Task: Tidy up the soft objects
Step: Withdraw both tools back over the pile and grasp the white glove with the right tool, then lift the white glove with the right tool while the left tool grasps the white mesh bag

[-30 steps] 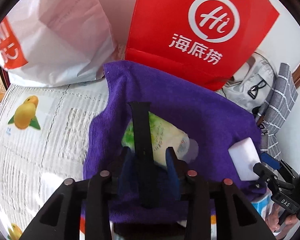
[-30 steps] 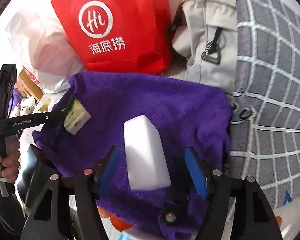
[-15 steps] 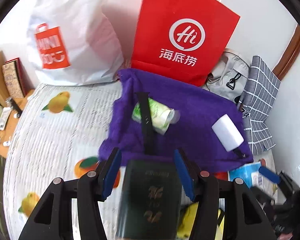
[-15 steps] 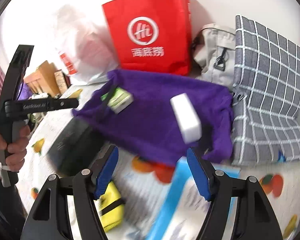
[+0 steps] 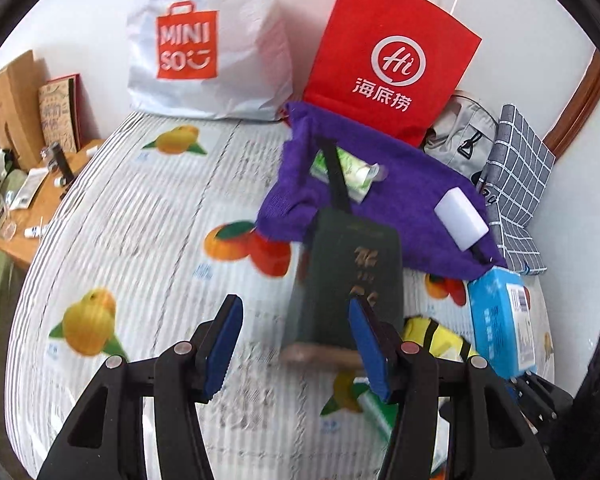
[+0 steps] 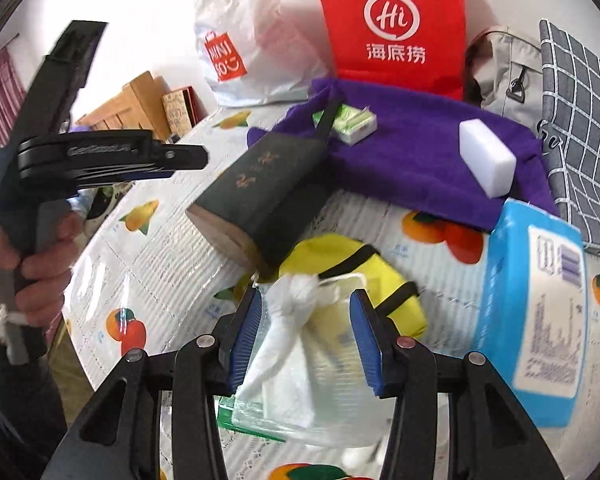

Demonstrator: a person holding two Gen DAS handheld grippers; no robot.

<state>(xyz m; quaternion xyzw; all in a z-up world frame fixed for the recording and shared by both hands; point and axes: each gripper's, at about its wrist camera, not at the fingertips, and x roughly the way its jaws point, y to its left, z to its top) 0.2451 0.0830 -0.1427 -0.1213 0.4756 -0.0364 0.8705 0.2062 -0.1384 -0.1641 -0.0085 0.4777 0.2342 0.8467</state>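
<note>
- Nearest me, my right gripper [image 6: 305, 332] hangs over a white drawstring pouch [image 6: 296, 344] lying on a clear plastic packet. Its jaws have just been closing, and the pouch is between them, though I can't see the pads pressing it yet.
- My left gripper [image 5: 296, 344] has its jaws spread with nothing in them. Bare fruit-print surface [image 5: 140, 240] shows between them, and a dark green book [image 5: 348, 280] sits just past its right finger.
- Beside the pouch lies a yellow fabric pouch [image 6: 352, 280] with black bands, and to the right a blue tissue pack [image 6: 536, 312]. I'd call all three still unsorted.
- Further back, the purple towel [image 6: 412, 152] is spread flat and already carries a white sponge block [image 6: 486, 162] and a green-and-white tissue packet [image 6: 352, 122], lying well apart.
- I judge the sorting partly done: two soft items on the towel, roughly three left.
- The white pouch looks limp and crumpled, cinched at its neck, so I'd expect it to sag when lifted.
- Farthest off, a red paper bag [image 5: 392, 56] and a white shopping bag [image 5: 208, 40] stand against the wall.
</note>
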